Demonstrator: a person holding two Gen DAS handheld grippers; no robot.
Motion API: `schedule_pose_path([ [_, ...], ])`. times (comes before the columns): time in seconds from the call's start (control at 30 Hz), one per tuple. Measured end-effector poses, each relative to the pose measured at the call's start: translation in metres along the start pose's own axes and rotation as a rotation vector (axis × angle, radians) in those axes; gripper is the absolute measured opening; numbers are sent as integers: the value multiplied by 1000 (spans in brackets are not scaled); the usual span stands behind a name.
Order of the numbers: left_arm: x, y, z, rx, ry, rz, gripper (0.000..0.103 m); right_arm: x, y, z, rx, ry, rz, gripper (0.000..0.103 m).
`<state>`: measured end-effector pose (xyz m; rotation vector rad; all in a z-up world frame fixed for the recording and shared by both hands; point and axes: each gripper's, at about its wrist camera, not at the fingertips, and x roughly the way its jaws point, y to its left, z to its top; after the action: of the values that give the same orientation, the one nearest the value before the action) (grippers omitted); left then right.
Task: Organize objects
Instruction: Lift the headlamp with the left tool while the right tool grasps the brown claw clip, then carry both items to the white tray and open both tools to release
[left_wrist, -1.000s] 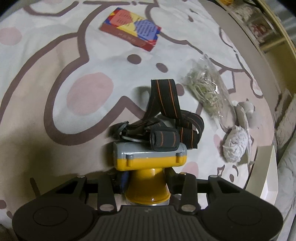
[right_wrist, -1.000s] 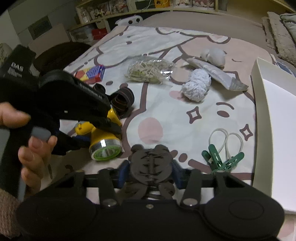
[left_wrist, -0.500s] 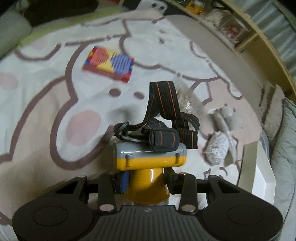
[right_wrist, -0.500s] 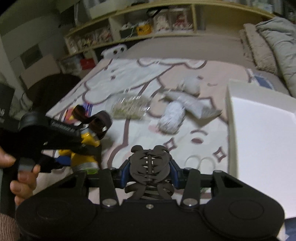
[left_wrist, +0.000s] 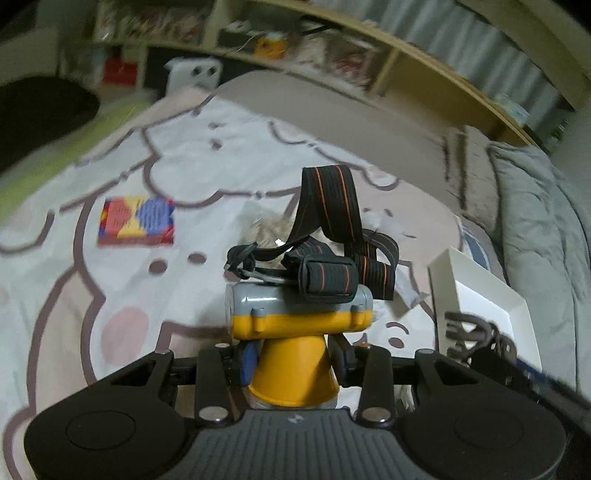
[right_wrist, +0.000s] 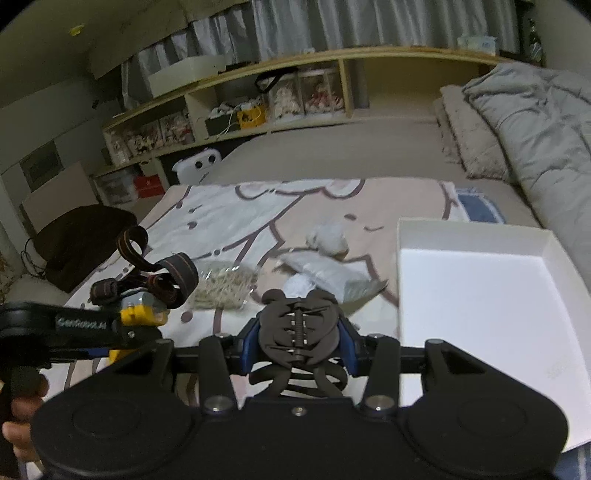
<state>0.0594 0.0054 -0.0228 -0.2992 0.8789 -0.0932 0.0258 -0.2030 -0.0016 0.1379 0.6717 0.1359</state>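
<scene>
Left wrist: left gripper (left_wrist: 291, 363) clamps headlamp (left_wrist: 295, 332) by rigid yellow cone, floppy straps dangling; right gripper (right_wrist: 298, 347) pinches springy hair claw (right_wrist: 298, 334)

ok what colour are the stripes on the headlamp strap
Thin orange stripes on the black headlamp strap, clearest in the left wrist view.

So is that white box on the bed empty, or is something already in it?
Empty as far as it shows: the white box has a bare floor in the right wrist view. Its near corner is hidden behind the right gripper.
</scene>
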Motion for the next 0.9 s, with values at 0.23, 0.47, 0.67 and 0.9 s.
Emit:
schedule_pose_path([
  [0.23,-10,-24,3,90,-18,-31,41,-18,-11,13,-6,-38,-41,45],
  [0.47,-22,-64,10,203,-61,-46,41,-34,-27,27,-26,-51,-72,45],
  [0.67,-18,-104,6,266,-56,-79,41,-48,-60,32,-31,-42,-141,45],
  [0.9,-3,-160,-6,353,-35,-114,41,-60,-117,32,-14,-14,-237,45],
])
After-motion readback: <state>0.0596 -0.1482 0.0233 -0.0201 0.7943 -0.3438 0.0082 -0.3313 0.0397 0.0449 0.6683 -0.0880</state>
